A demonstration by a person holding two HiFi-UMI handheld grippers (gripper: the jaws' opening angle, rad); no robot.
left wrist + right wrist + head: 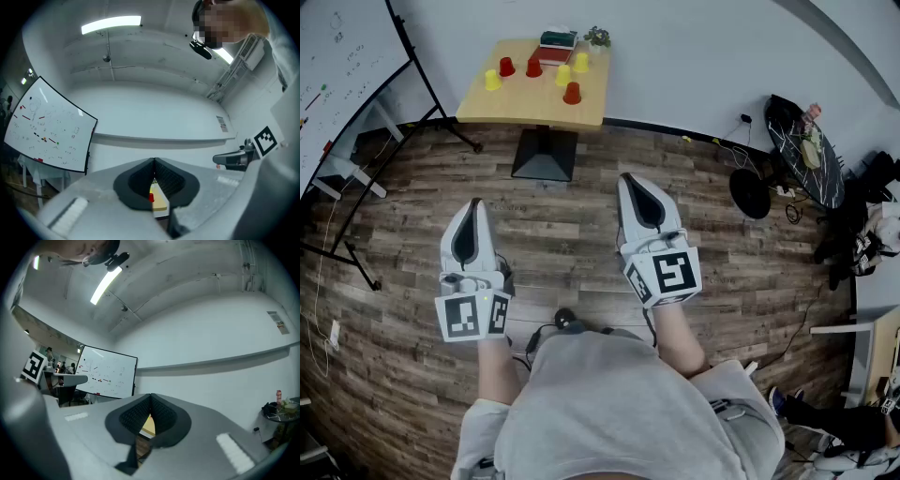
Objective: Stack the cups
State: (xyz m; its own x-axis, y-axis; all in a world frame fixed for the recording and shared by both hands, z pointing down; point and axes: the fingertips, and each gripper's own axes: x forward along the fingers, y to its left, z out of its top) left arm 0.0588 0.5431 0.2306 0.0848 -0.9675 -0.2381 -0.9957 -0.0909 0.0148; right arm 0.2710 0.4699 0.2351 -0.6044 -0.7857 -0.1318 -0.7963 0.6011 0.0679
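Several small red and yellow cups stand apart on a wooden table (525,105) far ahead, among them a yellow cup (491,81), a red cup (506,67) and an orange-red cup (572,93). None is stacked. My left gripper (475,203) and right gripper (629,179) hover over the floor well short of the table, both shut and empty. In the left gripper view the left gripper (153,162) shows a sliver of table and a red cup (151,198) below its closed tips. The right gripper (151,397) is closed too, with a strip of the table (149,425) beneath.
A book (556,47) and a small plant (597,37) sit at the table's far edge. The table stands on a black pedestal base (545,156). A whiteboard on a stand (342,66) is at the left, a round dark side table (806,150) and cables at the right.
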